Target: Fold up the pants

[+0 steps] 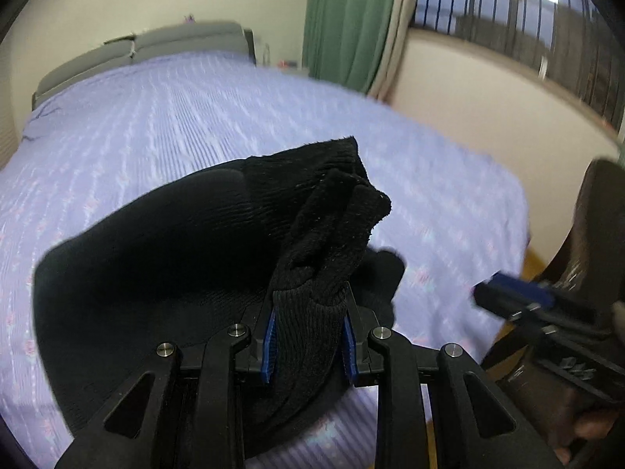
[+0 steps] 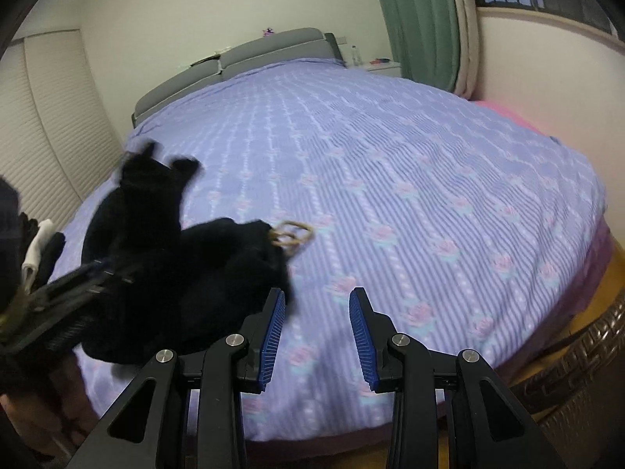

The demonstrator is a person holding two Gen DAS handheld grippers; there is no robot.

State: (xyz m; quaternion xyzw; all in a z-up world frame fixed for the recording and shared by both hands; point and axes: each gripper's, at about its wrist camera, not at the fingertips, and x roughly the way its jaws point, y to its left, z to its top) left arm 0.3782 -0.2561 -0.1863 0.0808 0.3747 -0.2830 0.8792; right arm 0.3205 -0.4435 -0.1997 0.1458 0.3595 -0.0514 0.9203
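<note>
The black pants (image 1: pixel 164 258) lie bunched near the front edge of a bed with a purple striped cover (image 1: pixel 164 117). My left gripper (image 1: pixel 308 336) is shut on a thick fold of the pants' ribbed end and lifts it above the cover. In the right wrist view the pants (image 2: pixel 183 273) are a crumpled dark heap at the left, with a tan drawstring loop (image 2: pixel 293 234) beside them. My right gripper (image 2: pixel 316 332) is open and empty, just right of the heap above the cover (image 2: pixel 429 195). It also shows in the left wrist view (image 1: pixel 515 297) at the right edge.
A grey headboard (image 2: pixel 242 62) stands at the far end of the bed. A green curtain (image 2: pixel 414 19) and a window are at the back right. A brown wicker basket (image 2: pixel 578 383) sits on the floor at the bed's near right corner. Folded clothes (image 2: pixel 39 254) lie at the left.
</note>
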